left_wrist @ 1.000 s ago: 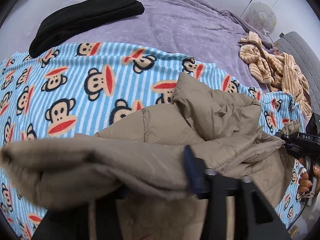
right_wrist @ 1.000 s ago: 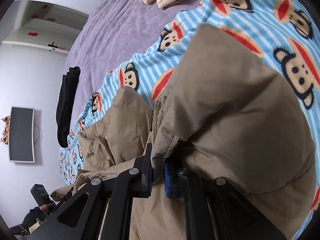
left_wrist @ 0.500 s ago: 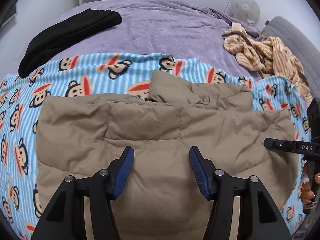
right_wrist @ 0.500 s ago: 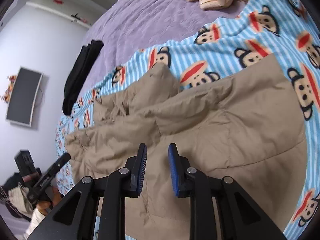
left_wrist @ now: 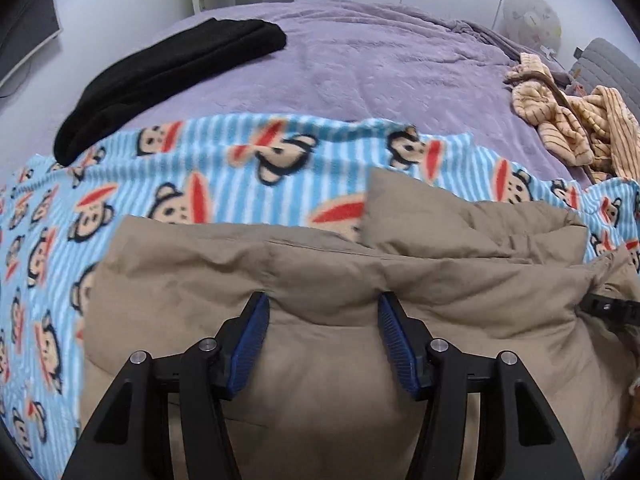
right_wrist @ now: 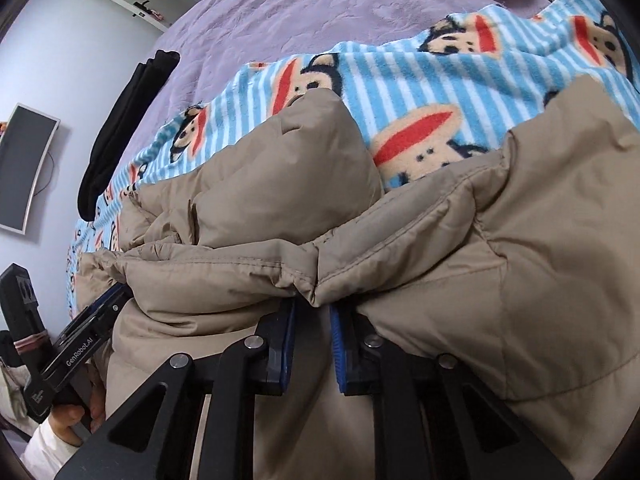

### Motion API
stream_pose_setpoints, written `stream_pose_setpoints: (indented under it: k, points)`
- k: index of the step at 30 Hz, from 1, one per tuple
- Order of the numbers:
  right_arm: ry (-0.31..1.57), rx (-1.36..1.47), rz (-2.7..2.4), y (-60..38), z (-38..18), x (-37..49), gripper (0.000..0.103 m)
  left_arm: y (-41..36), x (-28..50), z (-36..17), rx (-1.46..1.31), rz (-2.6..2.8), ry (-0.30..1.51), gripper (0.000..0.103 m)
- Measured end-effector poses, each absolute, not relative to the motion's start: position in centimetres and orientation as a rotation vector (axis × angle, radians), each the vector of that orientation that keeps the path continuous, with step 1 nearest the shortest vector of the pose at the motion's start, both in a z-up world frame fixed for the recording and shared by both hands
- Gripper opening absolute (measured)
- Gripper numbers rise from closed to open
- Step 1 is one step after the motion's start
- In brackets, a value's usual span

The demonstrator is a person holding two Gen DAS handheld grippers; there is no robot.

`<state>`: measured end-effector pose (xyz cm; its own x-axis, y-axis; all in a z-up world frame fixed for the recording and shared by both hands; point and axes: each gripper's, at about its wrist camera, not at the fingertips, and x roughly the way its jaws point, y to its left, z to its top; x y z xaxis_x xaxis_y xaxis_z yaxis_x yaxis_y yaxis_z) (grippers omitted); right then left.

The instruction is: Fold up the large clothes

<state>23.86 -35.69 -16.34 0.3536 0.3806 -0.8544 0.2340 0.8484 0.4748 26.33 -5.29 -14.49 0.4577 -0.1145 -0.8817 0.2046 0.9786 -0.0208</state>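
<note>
Purple bed [left_wrist: 360, 80] with the monkey blanket [left_wrist: 224, 184] carries the tan puffer jacket [left_wrist: 320, 392], left hand-held gripper [left_wrist: 320, 312] spread wide to press it flat, right hand-held gripper [right_wrist: 312, 316] slightly apart at 3 o'clock, gripping nothing.

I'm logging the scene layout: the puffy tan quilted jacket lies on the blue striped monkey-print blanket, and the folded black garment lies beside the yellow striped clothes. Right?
One detail is off. The folded black garment lies alone at the far left of the purple bedspread, well apart from the yellow striped clothes at the right, as the left wrist view shows. The puffy tan quilted jacket does lie on the blue striped monkey-print blanket.
</note>
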Motion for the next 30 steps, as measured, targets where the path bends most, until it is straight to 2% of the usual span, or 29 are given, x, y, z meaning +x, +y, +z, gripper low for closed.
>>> stream_pose_setpoints:
  k: [5, 9, 12, 19, 23, 25, 26, 27, 30]
  points:
    - [1.184, 0.459, -0.091, -41.6, -14.2, 21.6, 0.016, 0.6, 28.2, -16.1, 0.057, -0.062, 1.105, 0.06]
    - [1.161, 0.665, -0.193, -47.1, -16.6, 19.9, 0.015, 1.0, 28.9, -17.9, 0.028, -0.038, 1.115, 0.061]
    - [1.157, 0.701, -0.205, -47.3, -18.6, 20.0, 0.011, 0.0, 29.2, -18.8, 0.074, -0.023, 1.111, 0.062]
    - [1.184, 0.638, -0.237, -46.6, -18.1, 20.8, 0.011, 0.3, 28.9, -16.7, 0.076, 0.003, 1.151, 0.062]
    - [1.194, 0.66, -0.238, -46.0, -15.8, 19.7, 0.021, 0.2, 25.9, -13.9, 0.13, -0.019, 1.145, 0.062]
    - [1.172, 0.656, -0.223, -45.4, -14.3, 18.4, 0.034, 0.5, 24.1, -12.9, 0.144, -0.031, 1.149, 0.062]
    - [1.158, 0.649, -0.22, -45.2, -13.6, 17.7, 0.046, 0.6, 23.0, -12.5, 0.139, -0.037, 1.154, 0.062]
    - [1.144, 0.637, -0.219, -44.8, -12.7, 16.7, 0.053, 0.8, 22.1, -12.1, 0.132, -0.043, 1.165, 0.062]
    - [1.134, 0.614, -0.208, -43.4, -10.9, 13.9, 0.056, 1.0, 19.4, -11.6, 0.111, -0.06, 1.213, 0.062]
